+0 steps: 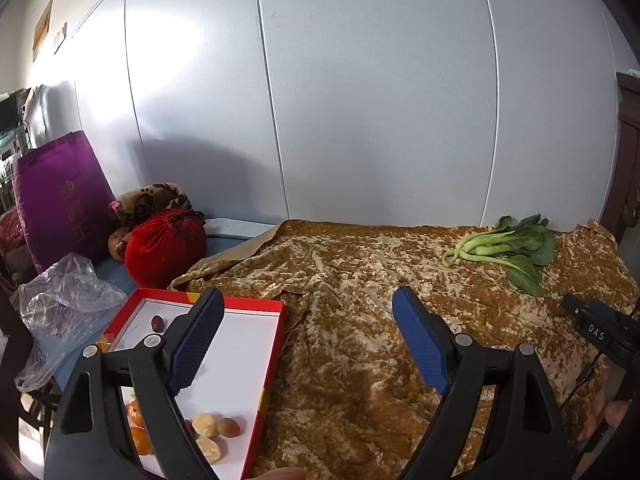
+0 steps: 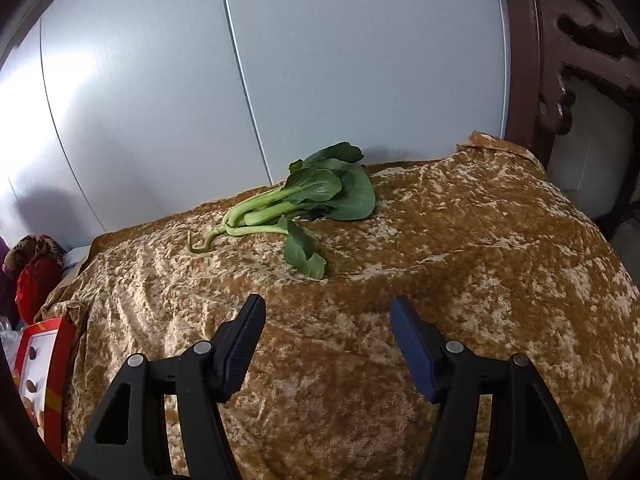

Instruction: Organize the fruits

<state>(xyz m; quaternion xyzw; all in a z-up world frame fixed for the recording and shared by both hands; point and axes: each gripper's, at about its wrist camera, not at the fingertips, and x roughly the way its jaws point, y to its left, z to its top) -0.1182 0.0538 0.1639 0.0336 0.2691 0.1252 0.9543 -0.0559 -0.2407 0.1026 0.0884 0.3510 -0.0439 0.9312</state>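
A red box with a white inside (image 1: 240, 360) sits at the left on the golden-brown cloth (image 1: 360, 320). In it lie a dark red date (image 1: 157, 323), pale round fruits (image 1: 216, 428) and oranges (image 1: 138, 428), partly hidden by my left finger. My left gripper (image 1: 306, 300) is open and empty, over the box's right edge and the cloth. My right gripper (image 2: 327, 308) is open and empty above the cloth (image 2: 440, 260); its tip shows in the left wrist view (image 1: 592, 320). The box also shows in the right wrist view (image 2: 44, 360).
A bok choy (image 1: 508, 248) lies at the far right by the wall, ahead of my right gripper (image 2: 304, 204). A red velvet pouch (image 1: 166, 248), a purple bag (image 1: 60, 212) and a clear plastic bag (image 1: 60, 304) stand left. A carved wooden frame (image 2: 560, 60) stands right.
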